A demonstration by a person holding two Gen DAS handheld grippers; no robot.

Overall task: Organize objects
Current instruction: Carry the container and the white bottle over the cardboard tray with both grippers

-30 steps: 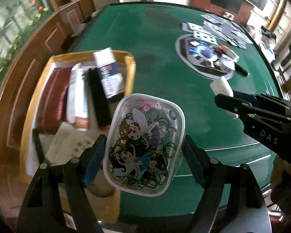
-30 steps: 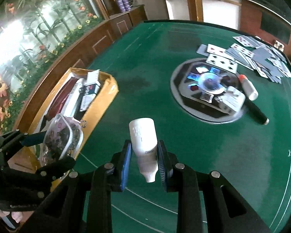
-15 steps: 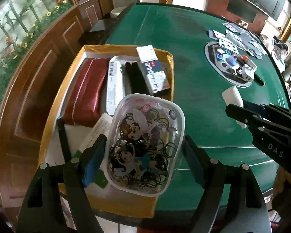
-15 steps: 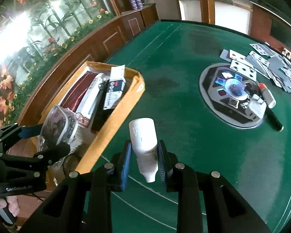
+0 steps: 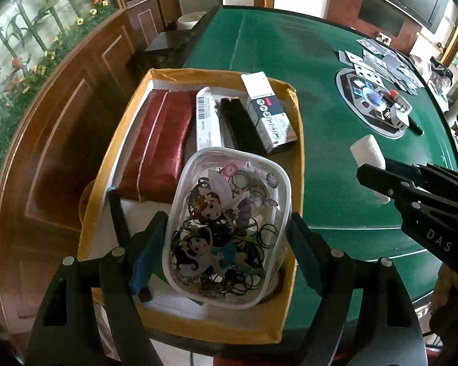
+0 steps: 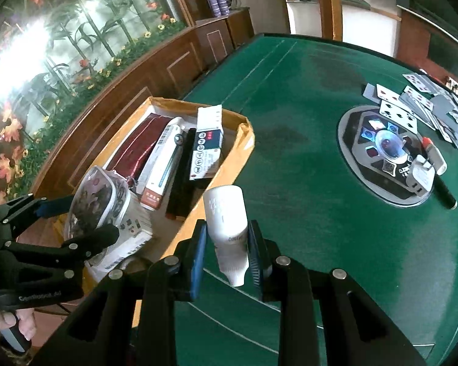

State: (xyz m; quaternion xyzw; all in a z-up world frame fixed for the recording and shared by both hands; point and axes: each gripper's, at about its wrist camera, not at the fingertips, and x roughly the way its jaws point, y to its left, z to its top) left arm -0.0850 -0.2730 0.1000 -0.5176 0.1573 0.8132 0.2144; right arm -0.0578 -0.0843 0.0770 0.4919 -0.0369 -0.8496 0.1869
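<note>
We've got L gripper [image 5: 226,238] jaws pinching clear pouch [image 5: 229,225] over box [image 5: 296,128]; R gripper [image 6: 227,253] jaws clamp white bottle [image 6: 229,228] above tabletop [image 6: 320,183].

I read "DAS" in white letters on side of right claw [image 5: 381,180], seen from left wrist view. Left claw [image 6: 85,210] carries white lettering on its body, too blurred for me to read. Barcode on long white box [image 5: 206,122] in tray, digits illegible. Dark-labelled white box [image 5: 267,113] bears white characters, unreadable. White bottle [image 6: 227,228] has small grey print, unclear.
</note>
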